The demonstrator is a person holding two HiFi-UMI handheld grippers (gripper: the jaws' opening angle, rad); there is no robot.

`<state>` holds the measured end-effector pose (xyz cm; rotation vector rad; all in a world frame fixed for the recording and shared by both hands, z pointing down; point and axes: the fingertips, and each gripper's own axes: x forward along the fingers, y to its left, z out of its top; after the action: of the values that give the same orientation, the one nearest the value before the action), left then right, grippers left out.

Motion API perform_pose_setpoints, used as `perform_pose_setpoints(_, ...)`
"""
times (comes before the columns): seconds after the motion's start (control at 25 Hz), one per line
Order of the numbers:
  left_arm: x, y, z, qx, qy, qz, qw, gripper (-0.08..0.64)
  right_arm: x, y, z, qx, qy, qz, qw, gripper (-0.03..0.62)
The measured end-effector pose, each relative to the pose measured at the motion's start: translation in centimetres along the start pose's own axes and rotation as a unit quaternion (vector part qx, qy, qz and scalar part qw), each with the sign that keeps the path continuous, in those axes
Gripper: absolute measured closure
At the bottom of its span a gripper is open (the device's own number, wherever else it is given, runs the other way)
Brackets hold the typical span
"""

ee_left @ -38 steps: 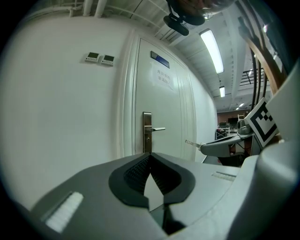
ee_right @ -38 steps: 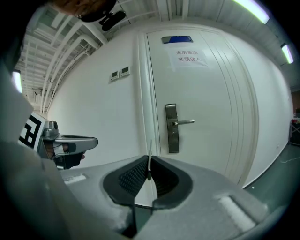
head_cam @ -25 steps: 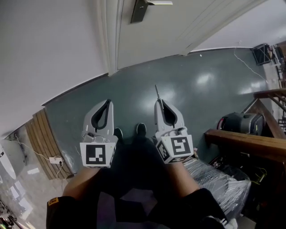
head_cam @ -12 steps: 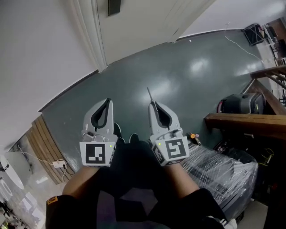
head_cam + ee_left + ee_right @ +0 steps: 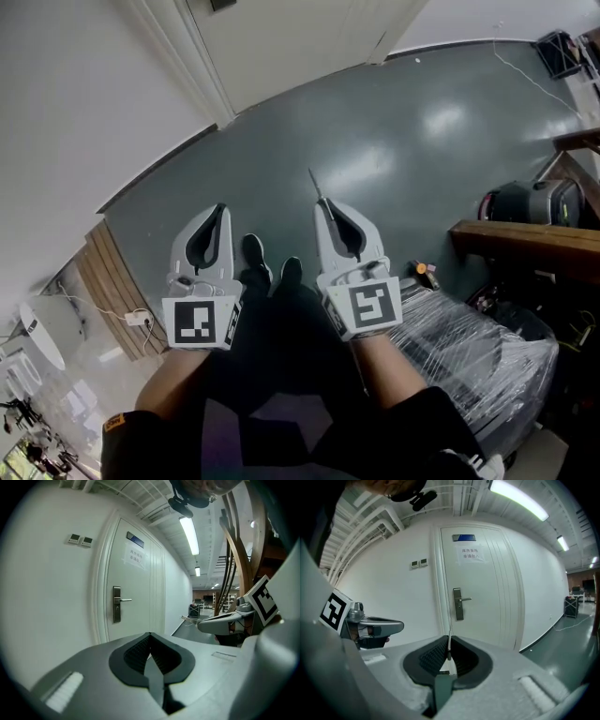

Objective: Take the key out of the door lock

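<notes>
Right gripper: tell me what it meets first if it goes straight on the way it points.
The door, probably near its left edge beside the lock plate. The right gripper, shut on the key, points there, and nothing shows in between; depth is hard to judge.

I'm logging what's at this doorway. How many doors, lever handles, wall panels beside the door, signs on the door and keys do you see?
Door: 1
Lever handle: 1
Wall panels: 2
Door signs: 2
Key: 1, gripped in the right tool
Total: 7
</notes>
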<state>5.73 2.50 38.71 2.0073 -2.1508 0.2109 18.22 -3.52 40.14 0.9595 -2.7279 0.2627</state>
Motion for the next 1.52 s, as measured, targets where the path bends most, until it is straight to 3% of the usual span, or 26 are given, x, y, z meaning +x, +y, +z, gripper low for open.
perform_pose_setpoints(0.48, -3.2, -1.8, 0.1, 0.025, -0.001, 0.011, 0.9996, 0.543, -3.0, 1.0, -1.5, 0.000, -0.007, 0.025, 1.000, 0.577)
perform_pose_setpoints(1.16, -9.6, 4.6, -1.2, -0.004, -0.032, 0.012, 0.9994, 0.543, -4.0, 10.0, -2.1, 0.004, 0.011, -0.004, 1.000, 0.577)
perform_pose_setpoints(1.52, -11.5, 5.7, -2.1, -0.011, -0.036, 0.013, 0.9992, 0.543, -5.3, 12.5, -2.0, -0.003, 0.006, -0.009, 1.000, 0.578)
